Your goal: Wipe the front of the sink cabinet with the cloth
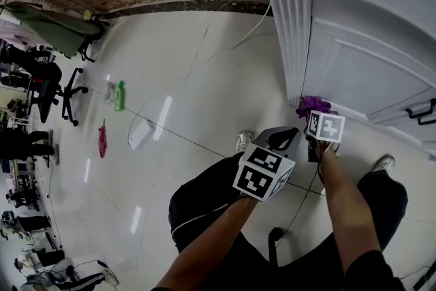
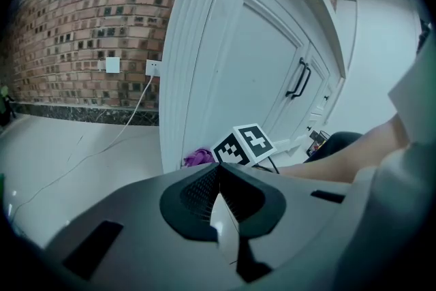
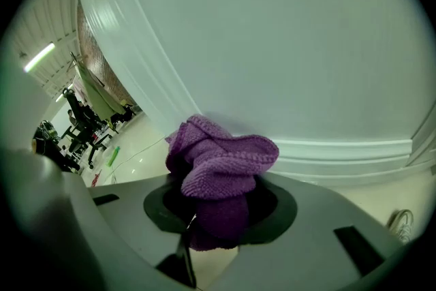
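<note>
The purple knitted cloth [image 3: 221, 170] is bunched between the jaws of my right gripper [image 3: 218, 204], which is shut on it. The cloth's front rests against the low part of the white sink cabinet [image 3: 272, 44], just above its base moulding. From the head view, the cloth [image 1: 311, 105] sits at the cabinet's bottom left corner by the fluted post [image 1: 294, 31], with the right gripper [image 1: 313, 116] behind it. My left gripper [image 1: 285, 140] hangs just left of it. Its jaws [image 2: 216, 189] are shut with nothing between them, pointing towards the cabinet door [image 2: 252, 71] and the cloth [image 2: 197, 157].
A black handle [image 2: 298, 78] sits on the cabinet door. A cable [image 1: 204, 61] runs over the tiled floor to sockets [image 2: 153, 67] on the brick wall. A green bottle [image 1: 120, 95], a red rag [image 1: 102, 140] and a white object [image 1: 141, 133] lie left. The person's shoes [image 1: 244, 141] stand below.
</note>
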`<state>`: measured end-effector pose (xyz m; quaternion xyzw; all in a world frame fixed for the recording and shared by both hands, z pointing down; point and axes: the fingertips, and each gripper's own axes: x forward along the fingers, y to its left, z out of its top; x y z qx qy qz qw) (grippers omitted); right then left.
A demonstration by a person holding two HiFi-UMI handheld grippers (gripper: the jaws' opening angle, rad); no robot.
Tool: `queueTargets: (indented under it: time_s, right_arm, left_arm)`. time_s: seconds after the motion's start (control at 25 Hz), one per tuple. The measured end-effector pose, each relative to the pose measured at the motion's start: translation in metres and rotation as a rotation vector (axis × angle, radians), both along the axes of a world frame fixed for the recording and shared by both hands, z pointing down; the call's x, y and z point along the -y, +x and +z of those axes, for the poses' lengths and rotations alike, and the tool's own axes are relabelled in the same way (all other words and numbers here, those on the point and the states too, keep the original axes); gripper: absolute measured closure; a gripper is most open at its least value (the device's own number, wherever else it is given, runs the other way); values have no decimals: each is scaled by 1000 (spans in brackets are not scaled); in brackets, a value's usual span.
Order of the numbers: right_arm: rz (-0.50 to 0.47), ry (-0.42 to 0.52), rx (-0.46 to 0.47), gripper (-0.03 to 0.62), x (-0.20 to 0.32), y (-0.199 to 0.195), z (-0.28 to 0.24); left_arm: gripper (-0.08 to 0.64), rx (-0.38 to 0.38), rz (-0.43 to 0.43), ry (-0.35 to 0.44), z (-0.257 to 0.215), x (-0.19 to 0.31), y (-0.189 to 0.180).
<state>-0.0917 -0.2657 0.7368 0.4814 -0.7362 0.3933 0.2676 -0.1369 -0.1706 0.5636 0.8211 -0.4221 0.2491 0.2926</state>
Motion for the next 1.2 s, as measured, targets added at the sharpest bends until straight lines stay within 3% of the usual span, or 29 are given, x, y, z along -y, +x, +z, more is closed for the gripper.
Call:
queueTargets:
  time_s: [0.44, 0.8, 1.2]
  right_arm:
    - [-21, 136, -27, 451, 15, 4, -74]
    - [-21, 263, -13, 451, 16, 4, -170]
    - [-24, 475, -15, 451, 19, 5, -294]
  left_arm:
    - [555, -39, -8, 92, -39, -3, 4]
    - [555, -64, 11, 186, -88, -15, 9]
    - [555, -125, 25, 279, -131, -29, 21]
